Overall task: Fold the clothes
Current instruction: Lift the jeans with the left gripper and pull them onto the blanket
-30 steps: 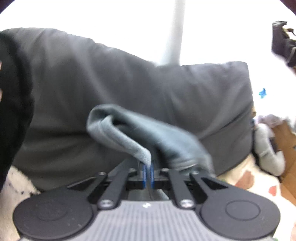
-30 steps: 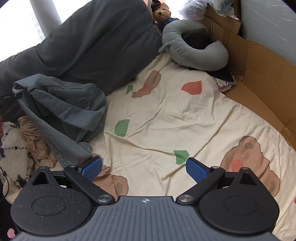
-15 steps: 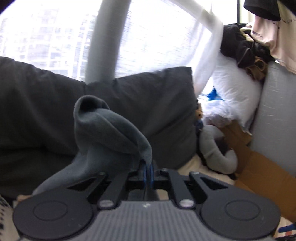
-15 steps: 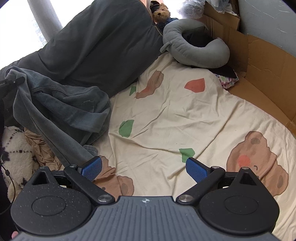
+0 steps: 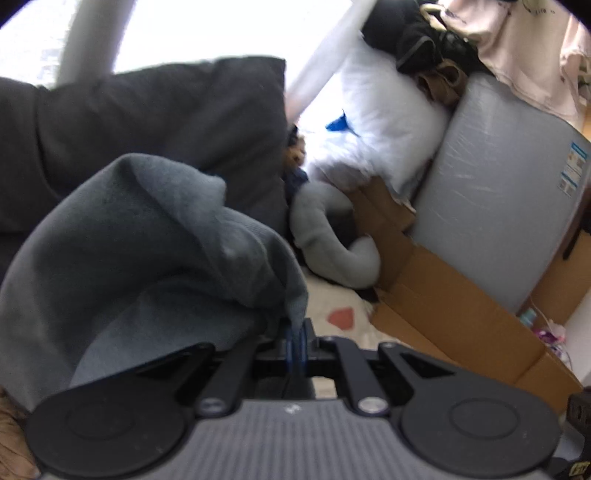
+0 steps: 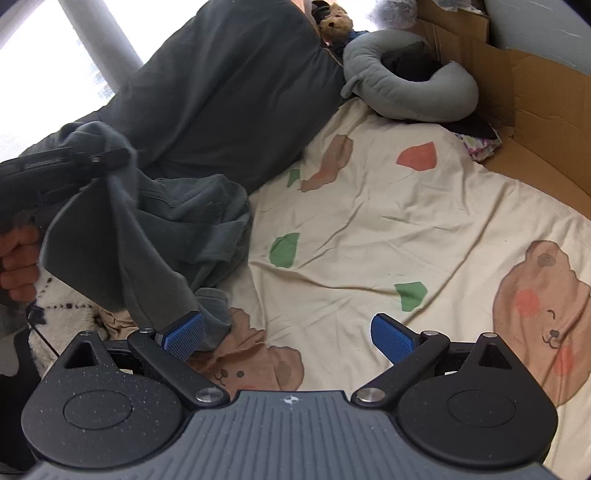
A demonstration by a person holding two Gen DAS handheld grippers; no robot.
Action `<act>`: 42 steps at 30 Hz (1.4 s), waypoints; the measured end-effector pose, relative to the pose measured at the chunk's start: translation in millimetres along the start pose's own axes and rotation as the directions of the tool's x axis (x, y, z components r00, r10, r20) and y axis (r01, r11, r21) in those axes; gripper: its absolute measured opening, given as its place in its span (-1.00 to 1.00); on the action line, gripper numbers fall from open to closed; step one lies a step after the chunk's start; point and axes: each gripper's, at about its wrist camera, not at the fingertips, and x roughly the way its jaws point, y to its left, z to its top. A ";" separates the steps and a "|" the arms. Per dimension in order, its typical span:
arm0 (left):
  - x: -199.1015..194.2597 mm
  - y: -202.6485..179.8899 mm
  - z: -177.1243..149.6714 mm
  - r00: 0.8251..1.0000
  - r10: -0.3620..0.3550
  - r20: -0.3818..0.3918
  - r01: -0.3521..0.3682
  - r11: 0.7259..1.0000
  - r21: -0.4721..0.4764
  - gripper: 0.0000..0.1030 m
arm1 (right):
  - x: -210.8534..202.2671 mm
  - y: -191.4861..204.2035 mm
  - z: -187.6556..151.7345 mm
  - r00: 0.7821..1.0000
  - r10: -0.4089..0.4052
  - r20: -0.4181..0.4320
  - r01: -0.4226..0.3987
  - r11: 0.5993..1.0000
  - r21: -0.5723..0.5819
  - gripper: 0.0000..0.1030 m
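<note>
The grey garment (image 6: 147, 221) lies bunched at about nine o'clock on the bed sheet (image 6: 369, 229), one edge lifted off the heap and clamped between the closed blue pads of the left hand-held gripper (image 5: 295, 341), the cloth draping over that tool's left side. In the right wrist view the person's hand (image 6: 18, 258) grips that tool at the far left edge. The right hand-held gripper (image 6: 291, 336) hovers over the sheet with its pads spread wide and nothing between them; its left pad (image 6: 184, 334) sits just beside a hanging end of the garment. The sheet is cream, printed with brown bears and red and green patches, and creased. A dark grey cushion (image 6: 229, 92) leans along the window side at eleven o'clock, with a grey curved pillow (image 6: 406, 92) and a small teddy bear (image 6: 334, 26) at twelve to one o'clock. Flattened cardboard (image 6: 546, 103) edges the bed at two o'clock. Beyond it, in the left wrist view, stand a white pillow (image 5: 380, 122) and a grey wrapped mattress (image 5: 498, 206) with clothes piled on top.
</note>
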 end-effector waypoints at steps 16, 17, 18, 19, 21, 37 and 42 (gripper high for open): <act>74.7 -55.0 -93.8 0.946 -0.127 -0.299 0.123 0.992 -0.032 -0.83 | 38.6 -16.9 -60.7 0.995 0.097 -0.009 -0.096 0.994 0.053 0.82; 77.0 -55.9 -99.3 0.939 -0.128 -0.321 0.122 0.992 -0.039 -0.78 | 41.7 -17.2 -65.3 0.995 0.098 -0.019 -0.097 0.994 0.052 0.82; 76.4 -55.9 -104.5 0.932 -0.131 -0.338 0.125 0.991 -0.041 -0.76 | 44.7 -17.5 -70.0 0.995 0.099 -0.029 -0.097 0.994 0.051 0.81; 72.7 -55.1 -109.1 0.927 -0.133 -0.350 0.128 0.991 -0.037 -0.68 | 47.7 -17.9 -74.6 0.994 0.100 -0.039 -0.098 0.994 0.050 0.80; 65.2 -53.6 -116.9 0.920 -0.131 -0.369 0.131 0.991 -0.024 -0.47 | 48.0 -19.4 -80.1 0.994 0.096 -0.047 -0.093 0.994 0.050 0.79; -5.5 15.1 -133.2 0.920 0.044 -0.390 -0.059 0.998 -0.028 0.06 | 49.3 -16.1 -83.5 0.993 0.098 -0.061 -0.096 0.995 0.024 0.79; -14.1 51.5 -143.1 0.913 0.136 -0.384 -0.178 0.981 -0.077 0.09 | 52.4 -4.8 -85.1 0.991 0.110 -0.077 -0.111 0.994 -0.003 0.79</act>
